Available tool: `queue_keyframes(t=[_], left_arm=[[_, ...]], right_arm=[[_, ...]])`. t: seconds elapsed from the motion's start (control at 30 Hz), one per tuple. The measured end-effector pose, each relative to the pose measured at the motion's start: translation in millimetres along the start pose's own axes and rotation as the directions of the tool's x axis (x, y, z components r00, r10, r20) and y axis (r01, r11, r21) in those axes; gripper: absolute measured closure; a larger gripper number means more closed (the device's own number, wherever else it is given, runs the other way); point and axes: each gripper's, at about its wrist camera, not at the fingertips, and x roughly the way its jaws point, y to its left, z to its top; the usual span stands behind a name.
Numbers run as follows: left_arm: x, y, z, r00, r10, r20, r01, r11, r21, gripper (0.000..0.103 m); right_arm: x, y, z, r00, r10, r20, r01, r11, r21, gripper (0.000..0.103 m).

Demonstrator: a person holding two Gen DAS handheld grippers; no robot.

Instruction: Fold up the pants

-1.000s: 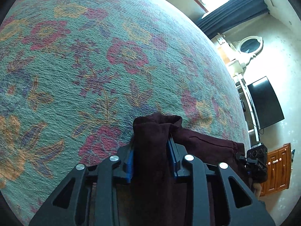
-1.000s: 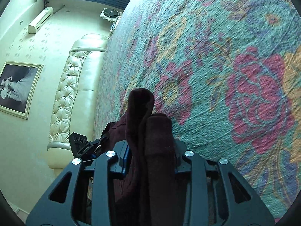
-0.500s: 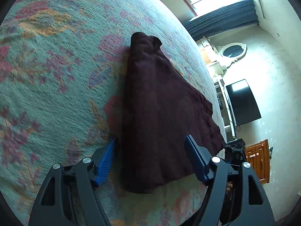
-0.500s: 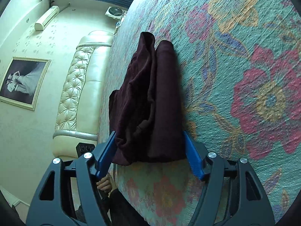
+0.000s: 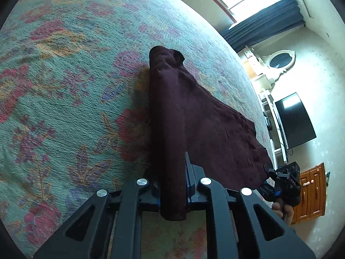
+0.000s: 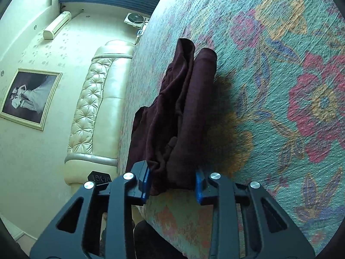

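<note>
Lying on the floral bedspread, the dark maroon pants run lengthwise straight away from both grippers, their far end rolled into a narrow tip. Left gripper pinches the near edge of the pants; right gripper also pinches a bunched near end, on the side toward the padded headboard

Dark maroon pants lie on the bed's floral teal bedspread.
</note>
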Motion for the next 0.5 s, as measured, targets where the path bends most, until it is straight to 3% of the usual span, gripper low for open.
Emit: queue_keyframes(t=[0.2, 0.5], left_arm=[[2.3, 10.5, -19.5, 0.999, 0.006, -0.045, -0.005, 1.0, 0.015, 0.087], [13.7, 21.3, -26.6, 0.999, -0.004, -0.044, 0.004, 1.0, 0.002, 0.086]], right_arm=[[-5.1, -28.7, -22.5, 1.0, 0.01, -0.021, -0.009, 0.998, 0.059, 0.073], [-1.2, -43.7, -24.8, 0.999, 0.032, -0.012, -0.03, 0.996, 0.088, 0.073]])
